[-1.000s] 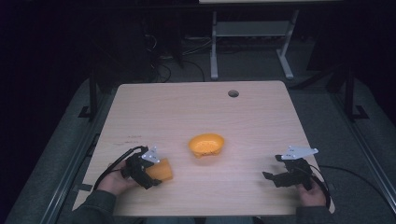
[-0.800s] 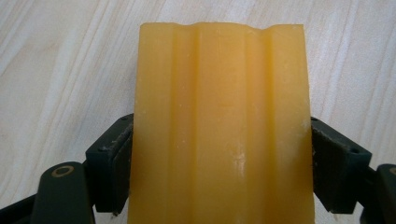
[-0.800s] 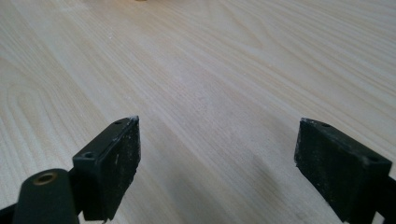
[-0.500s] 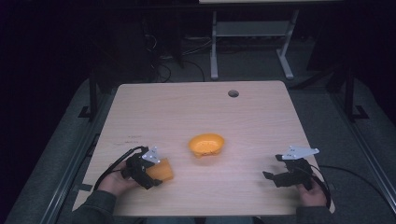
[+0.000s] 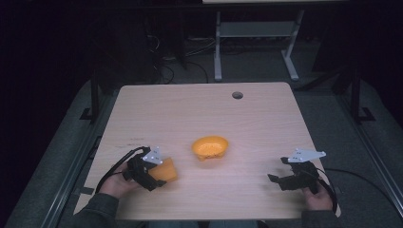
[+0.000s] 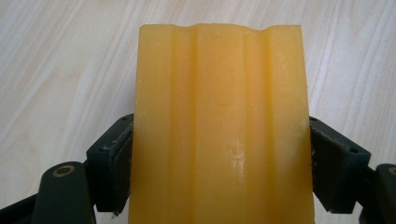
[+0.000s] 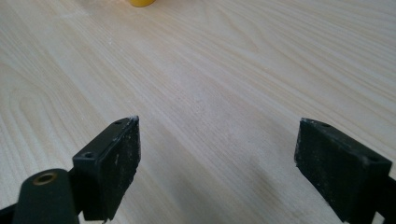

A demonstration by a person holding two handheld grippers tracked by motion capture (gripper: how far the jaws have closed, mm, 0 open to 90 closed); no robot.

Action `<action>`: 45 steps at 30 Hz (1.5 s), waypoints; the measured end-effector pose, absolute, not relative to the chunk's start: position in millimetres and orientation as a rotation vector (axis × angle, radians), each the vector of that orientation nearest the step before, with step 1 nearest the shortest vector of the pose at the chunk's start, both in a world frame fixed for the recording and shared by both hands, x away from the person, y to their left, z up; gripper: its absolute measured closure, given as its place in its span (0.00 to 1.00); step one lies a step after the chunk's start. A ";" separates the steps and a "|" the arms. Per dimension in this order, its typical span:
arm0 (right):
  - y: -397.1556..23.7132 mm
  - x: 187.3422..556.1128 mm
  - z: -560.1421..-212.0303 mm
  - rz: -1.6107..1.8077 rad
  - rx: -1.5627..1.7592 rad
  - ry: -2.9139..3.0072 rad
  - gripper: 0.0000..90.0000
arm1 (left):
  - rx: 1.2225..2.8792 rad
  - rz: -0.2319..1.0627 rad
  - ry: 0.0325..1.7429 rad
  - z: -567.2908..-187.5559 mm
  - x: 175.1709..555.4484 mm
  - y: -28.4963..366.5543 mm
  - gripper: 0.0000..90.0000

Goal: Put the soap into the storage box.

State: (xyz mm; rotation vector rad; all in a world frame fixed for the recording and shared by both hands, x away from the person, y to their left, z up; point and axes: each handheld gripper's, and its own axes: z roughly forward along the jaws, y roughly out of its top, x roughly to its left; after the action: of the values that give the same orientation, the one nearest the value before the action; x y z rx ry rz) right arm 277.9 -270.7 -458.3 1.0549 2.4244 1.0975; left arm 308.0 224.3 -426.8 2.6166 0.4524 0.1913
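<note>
left gripper [image 5: 151,176]: clamps orange block [image 6: 219,126] by its sides
right gripper [image 5: 285,179]: jaws wide, empty
orange bowl [image 5: 210,147]: ahead-right of the block, nearer the left gripper

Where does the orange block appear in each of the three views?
High view: the orange block is at the lower left, between the left gripper fingers, left of the orange bowl.
Left gripper view: it stands in the centre, clamped by both fingers.
Right gripper view: it is not in this picture.
Shared landmark: the light wooden table.
</note>
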 end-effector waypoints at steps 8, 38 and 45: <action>-271.8 277.1 -458.0 1.108 1.059 2.419 0.16 | 2.601 0.198 0.433 -417.4 313.2 216.6 0.23; -272.8 277.0 -456.5 1.138 1.046 2.411 0.15 | 2.644 0.189 0.340 -388.6 343.0 181.9 0.23; -273.1 276.7 -456.1 1.130 1.048 2.402 0.16 | 2.645 0.188 0.319 -384.1 349.2 172.6 0.23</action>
State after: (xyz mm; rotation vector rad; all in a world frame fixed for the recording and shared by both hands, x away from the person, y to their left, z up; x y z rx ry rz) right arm 276.7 -273.1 -456.1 1.0483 2.4020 1.1297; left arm 349.2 172.6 -384.1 2.6454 0.3194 0.1880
